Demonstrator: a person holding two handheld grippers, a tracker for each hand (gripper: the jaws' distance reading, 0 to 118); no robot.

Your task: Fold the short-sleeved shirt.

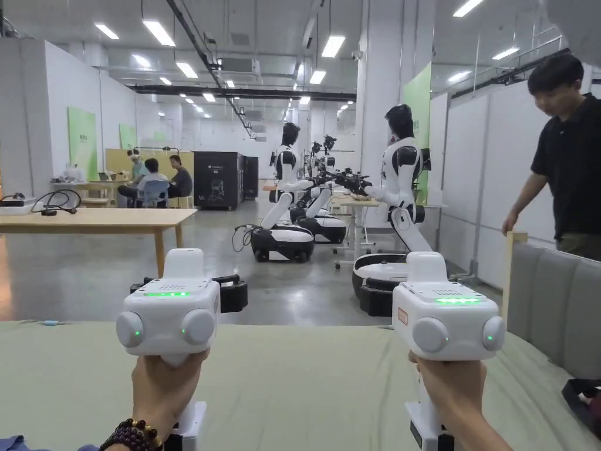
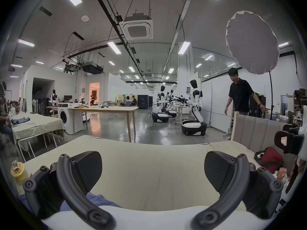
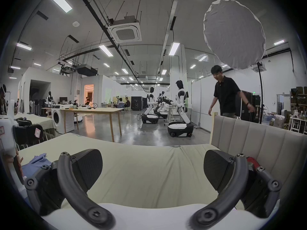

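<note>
Holding both claws wide open and empty above the bed (image 1: 305, 376), left gripper (image 2: 152, 168) and right gripper (image 3: 152, 167), I judge the soft, light blue shirt (image 3: 37, 161) at eight o'clock best pinched by its hem.

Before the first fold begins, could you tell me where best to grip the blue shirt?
Probably its rumpled raised edge: the blue shirt lies bunched on the bed at the person's left, so the left gripper, jaws open, should descend from above.
</note>
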